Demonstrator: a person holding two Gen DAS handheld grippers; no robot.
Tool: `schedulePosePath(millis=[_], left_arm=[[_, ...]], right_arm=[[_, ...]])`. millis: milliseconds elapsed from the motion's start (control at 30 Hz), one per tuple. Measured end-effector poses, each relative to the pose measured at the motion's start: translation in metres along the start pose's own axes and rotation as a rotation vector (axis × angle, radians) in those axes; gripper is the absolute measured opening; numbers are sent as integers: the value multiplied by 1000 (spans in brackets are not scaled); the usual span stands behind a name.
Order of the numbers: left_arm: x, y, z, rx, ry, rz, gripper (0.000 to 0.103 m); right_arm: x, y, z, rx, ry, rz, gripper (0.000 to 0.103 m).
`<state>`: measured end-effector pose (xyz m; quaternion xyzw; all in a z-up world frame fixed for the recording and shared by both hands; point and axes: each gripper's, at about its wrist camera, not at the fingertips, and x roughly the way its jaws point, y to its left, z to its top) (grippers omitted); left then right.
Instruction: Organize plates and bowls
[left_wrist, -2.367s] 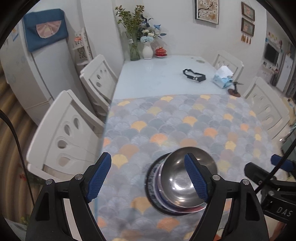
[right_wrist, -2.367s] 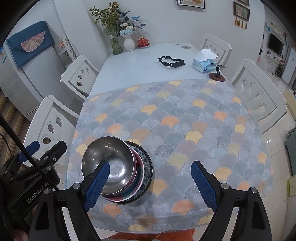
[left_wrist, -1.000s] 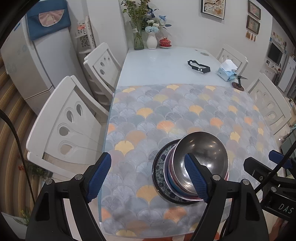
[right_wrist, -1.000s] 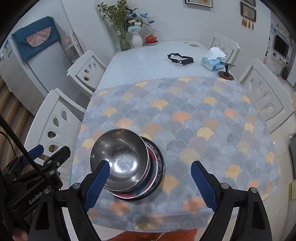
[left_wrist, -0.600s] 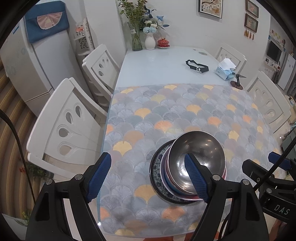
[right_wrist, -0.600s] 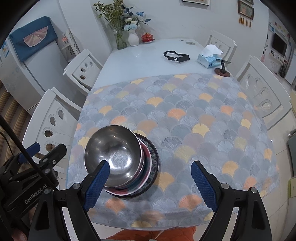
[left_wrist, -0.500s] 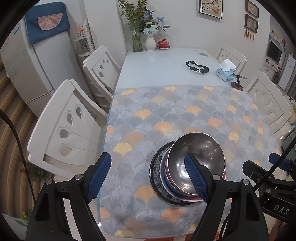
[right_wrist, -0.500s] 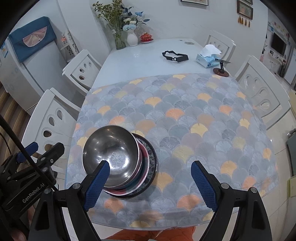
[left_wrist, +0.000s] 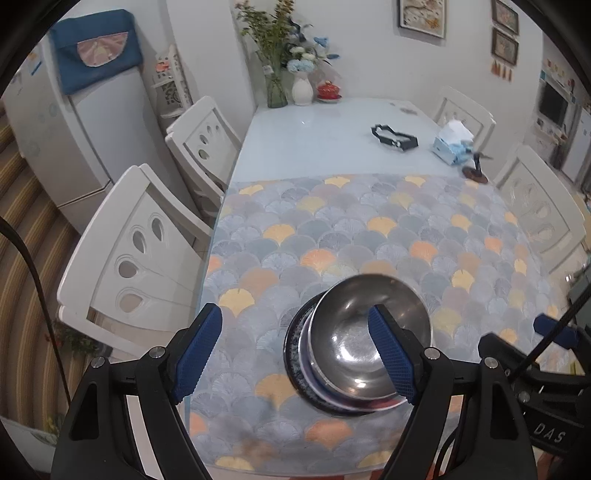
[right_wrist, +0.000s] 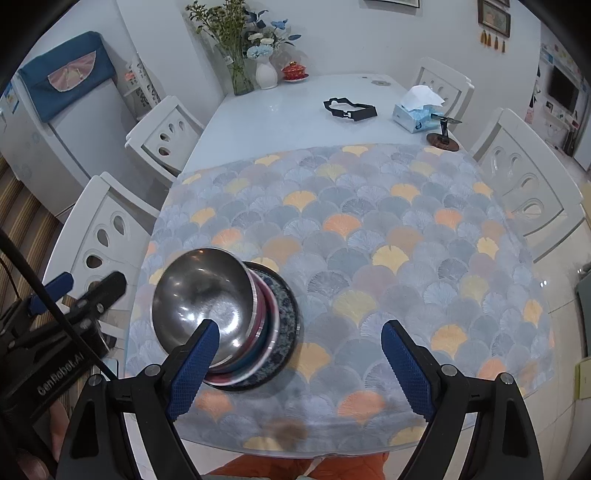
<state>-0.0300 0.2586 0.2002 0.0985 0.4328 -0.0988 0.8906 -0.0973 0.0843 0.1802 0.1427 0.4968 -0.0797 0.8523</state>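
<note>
Stack: a steel bowl is sitting on top of nested dishes, with a pink rim and a bluish rim showing under it in the right wrist view, all resting on a dark speckled plate; how many dishes are lying between bowl and plate I cannot tell.
Stack position: it is standing near the front edge of the table, on the scallop-patterned mat, toward the mat's left side.
Left claw: its blue pads are standing wide apart and gripping nothing; it is hovering above the mat, its right finger overlapping the bowl in the view, though whether it is touching the bowl I cannot tell.
Right claw: it is also gaping wide and empty; its left finger is crossing in front of the bowl's near rim, contact not clear, while the other finger is hanging over bare mat to the right of the stack.
Far end of table: a black strap-like object, a tissue box and a small stand are lying beyond the mat, well apart from the stack; vases with flowers and a red lidded cup are standing at the far edge.
Surroundings: white chairs are lining both long sides; a fridge is standing at the left.
Person: orange clothing is showing below the table's near edge.
</note>
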Motion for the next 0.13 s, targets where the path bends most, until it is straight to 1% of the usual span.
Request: schedulePosePath(millis=[67, 133], left_arm=[[-4, -2, -1, -31, -30, 14, 81], [-6, -6, -1, -39, -29, 36, 81]], right_arm=[[-1, -9, 1, 3, 2, 7, 88], [-2, -18, 3, 5, 1, 12, 88]])
